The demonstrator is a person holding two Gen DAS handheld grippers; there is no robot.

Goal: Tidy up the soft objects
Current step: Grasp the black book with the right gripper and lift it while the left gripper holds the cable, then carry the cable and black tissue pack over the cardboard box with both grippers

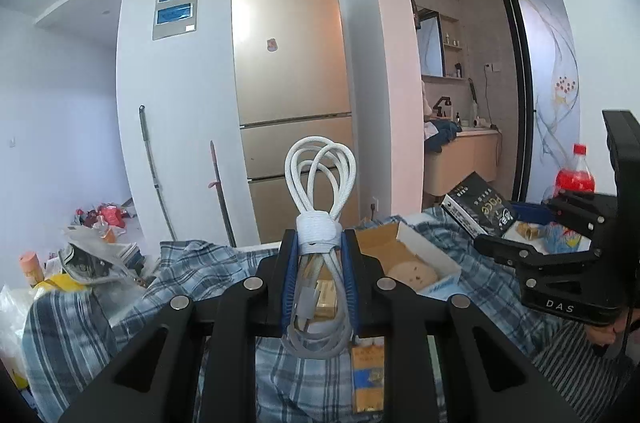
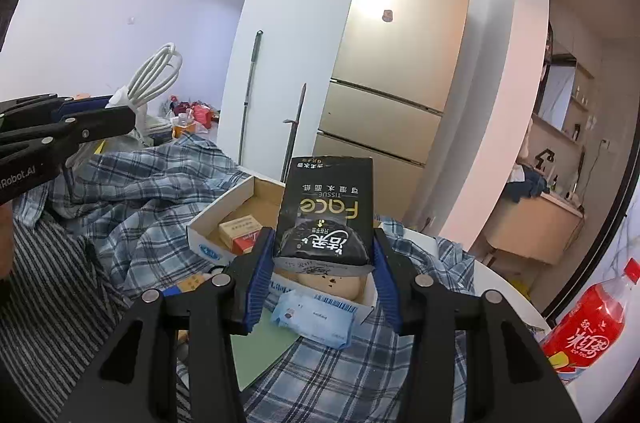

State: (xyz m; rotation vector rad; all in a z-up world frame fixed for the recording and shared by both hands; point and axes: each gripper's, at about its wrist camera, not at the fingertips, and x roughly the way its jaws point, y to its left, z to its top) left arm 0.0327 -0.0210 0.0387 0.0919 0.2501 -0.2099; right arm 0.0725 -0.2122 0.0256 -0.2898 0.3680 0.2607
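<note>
Grippers both carried loads above the cluttered bench. Our left gripper [image 1: 319, 275] pinched a bundled white cable [image 1: 320, 207], its loops standing upright between the blue pads. Our right gripper [image 2: 323, 275] was clamped on a black tissue pack [image 2: 326, 211], held over the open cardboard box [image 2: 224, 211] that sat on the plaid cloth [image 2: 152, 191] covering the bench. We judged ourselves mid-transfer, both things lifted and neither yet placed. The next move, as we read it, called for lowering the pack into free space in the box beside the small orange carton [image 2: 240, 231], then spreading the pads only once it rested, and finding the cable its own spot
</note>
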